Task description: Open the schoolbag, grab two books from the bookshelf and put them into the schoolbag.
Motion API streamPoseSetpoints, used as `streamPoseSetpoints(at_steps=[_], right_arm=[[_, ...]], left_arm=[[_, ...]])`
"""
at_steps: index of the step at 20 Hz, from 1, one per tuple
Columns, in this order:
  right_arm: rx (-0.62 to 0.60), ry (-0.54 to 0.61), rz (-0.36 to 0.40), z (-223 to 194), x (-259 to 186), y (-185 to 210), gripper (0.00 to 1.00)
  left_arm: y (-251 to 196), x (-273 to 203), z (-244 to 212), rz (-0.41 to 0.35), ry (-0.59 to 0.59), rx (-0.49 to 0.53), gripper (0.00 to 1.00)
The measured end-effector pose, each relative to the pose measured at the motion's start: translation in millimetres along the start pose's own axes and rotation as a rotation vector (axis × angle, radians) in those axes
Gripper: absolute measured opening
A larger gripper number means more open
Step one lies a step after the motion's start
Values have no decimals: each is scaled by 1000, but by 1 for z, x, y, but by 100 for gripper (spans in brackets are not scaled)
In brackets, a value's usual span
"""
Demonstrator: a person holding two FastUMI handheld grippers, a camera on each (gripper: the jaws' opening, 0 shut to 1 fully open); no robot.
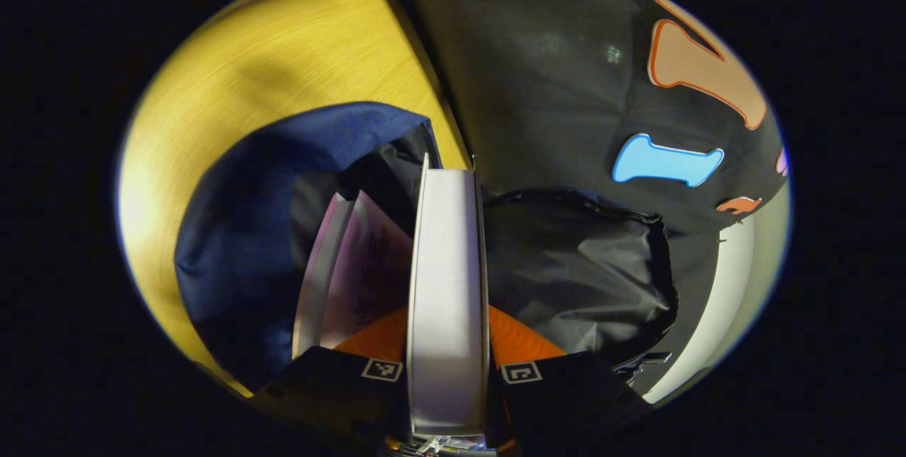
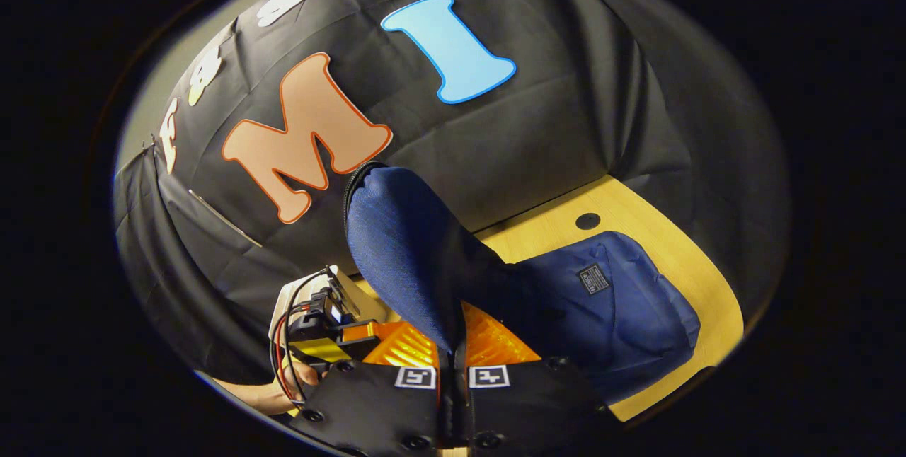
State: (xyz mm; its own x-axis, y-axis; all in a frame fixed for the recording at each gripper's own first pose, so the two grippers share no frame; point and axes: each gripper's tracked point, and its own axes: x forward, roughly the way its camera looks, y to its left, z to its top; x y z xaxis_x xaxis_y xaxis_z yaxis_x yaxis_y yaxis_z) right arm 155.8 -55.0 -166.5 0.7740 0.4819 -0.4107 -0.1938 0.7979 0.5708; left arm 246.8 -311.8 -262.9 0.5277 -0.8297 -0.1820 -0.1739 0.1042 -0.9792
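In the left gripper view my left gripper (image 1: 447,371) is shut on a white book (image 1: 447,287), held edge-on and pointing into the open mouth of the blue schoolbag (image 1: 244,230). Another book with a pinkish cover (image 1: 361,280) stands inside the bag, just left of the held one, against the black lining (image 1: 566,273). In the right gripper view my right gripper (image 2: 453,375) is shut on the schoolbag's blue flap (image 2: 403,238), which it holds lifted upright. The bag's body (image 2: 616,315) lies on the wooden table beyond. The left gripper (image 2: 322,330) with its wires shows at lower left, in a hand.
The yellow wooden table (image 1: 283,54) carries the bag and has a round dark hole (image 2: 587,221) near its back edge. The booth's black cloth wall (image 2: 566,89) rises right behind the table. A white surface (image 1: 729,287) shows at the right rim of the left gripper view.
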Motion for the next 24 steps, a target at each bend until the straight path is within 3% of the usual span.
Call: streamPoseSetpoints(at_steps=[7,16,18,19,21,22,23,24], right_arm=[[-6,11,20,-3,4,7,3],[-3,14,15,-9,5,1,3],[-6,21,12,-13,5,0,3],[-5,23,12,-14,5,-1,3],[-10,24,12,-15,4,-1,3],[-13,26,11,-16,4,-1,3],[-15,29,11,-16,4,0,3],[-17,29,12,-17,5,0,3]], left_arm=[[10,19,-9,-28,-23,-97,36],[16,28,-18,44,-7,-134,39],[29,32,-22,136,5,-97,48],[29,34,-22,150,-2,-65,63],[29,27,-20,191,-29,17,66],[29,25,-19,220,-33,69,77],[29,22,-21,258,-11,132,73],[26,17,-24,296,5,189,80]])
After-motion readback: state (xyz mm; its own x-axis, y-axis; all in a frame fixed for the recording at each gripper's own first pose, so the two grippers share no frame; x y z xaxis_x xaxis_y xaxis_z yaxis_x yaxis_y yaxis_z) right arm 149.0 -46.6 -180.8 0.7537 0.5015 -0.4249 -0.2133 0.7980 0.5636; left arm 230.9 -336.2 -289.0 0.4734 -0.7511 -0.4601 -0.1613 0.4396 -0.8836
